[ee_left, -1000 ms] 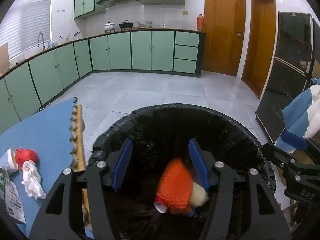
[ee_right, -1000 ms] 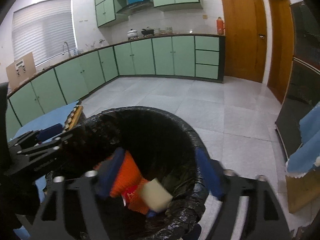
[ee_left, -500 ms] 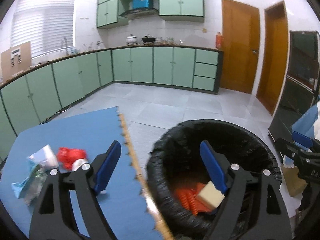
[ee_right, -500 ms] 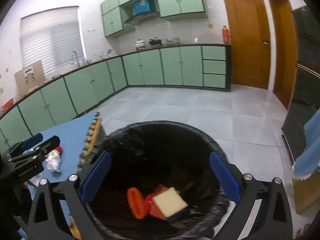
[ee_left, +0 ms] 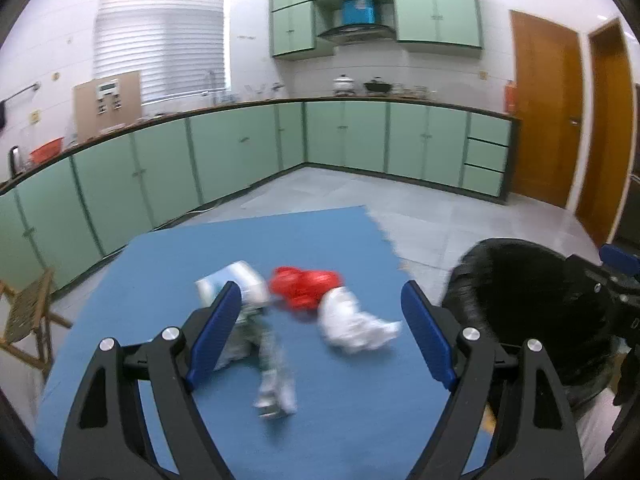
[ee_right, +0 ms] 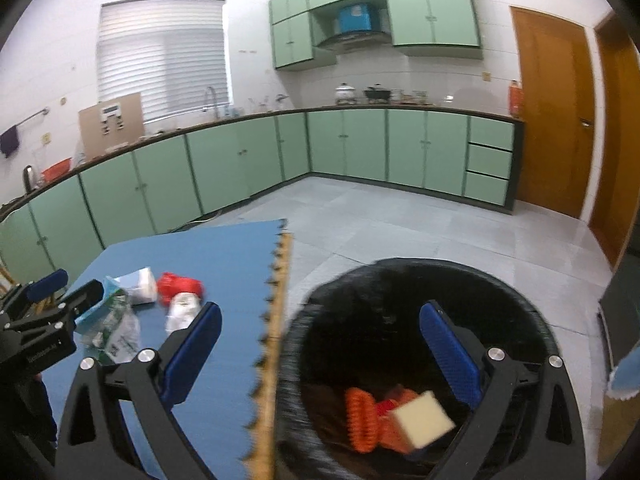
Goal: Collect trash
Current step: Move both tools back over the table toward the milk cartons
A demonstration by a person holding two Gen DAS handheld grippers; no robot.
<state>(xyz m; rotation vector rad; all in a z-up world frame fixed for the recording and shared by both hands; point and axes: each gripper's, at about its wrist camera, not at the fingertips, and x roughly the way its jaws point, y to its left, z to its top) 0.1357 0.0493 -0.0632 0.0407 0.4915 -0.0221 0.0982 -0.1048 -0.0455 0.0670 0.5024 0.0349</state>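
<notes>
On the blue mat (ee_left: 320, 240) lie a red crumpled piece (ee_left: 306, 286), a white tissue wad (ee_left: 352, 326) and a clear printed wrapper (ee_left: 256, 344). My left gripper (ee_left: 324, 328) hangs open above them with nothing between its fingers. The black-lined bin (ee_right: 400, 292) stands right of the mat, holding an orange foam net (ee_right: 360, 420) and a pale sponge block (ee_right: 422, 426). My right gripper (ee_right: 320, 352) is open and empty over the bin's left rim. The same red piece (ee_right: 178, 286), tissue (ee_right: 182, 312) and wrapper (ee_right: 116, 328) show in the right wrist view, with the left gripper's body (ee_right: 44, 332) at the left edge.
The mat's toothed wooden edge (ee_right: 276, 320) runs between mat and bin. Green cabinets (ee_left: 240, 152) line the far walls, with wooden doors (ee_left: 548, 120) at the right. A wooden stool (ee_left: 28, 320) stands left of the mat. Grey floor tiles (ee_right: 400, 224) lie beyond.
Both grippers swung left, away from the bin; the left one now faces the mat's trash. The orange net and sponge dropped from the jaws into the bin, and both jaws widened.
</notes>
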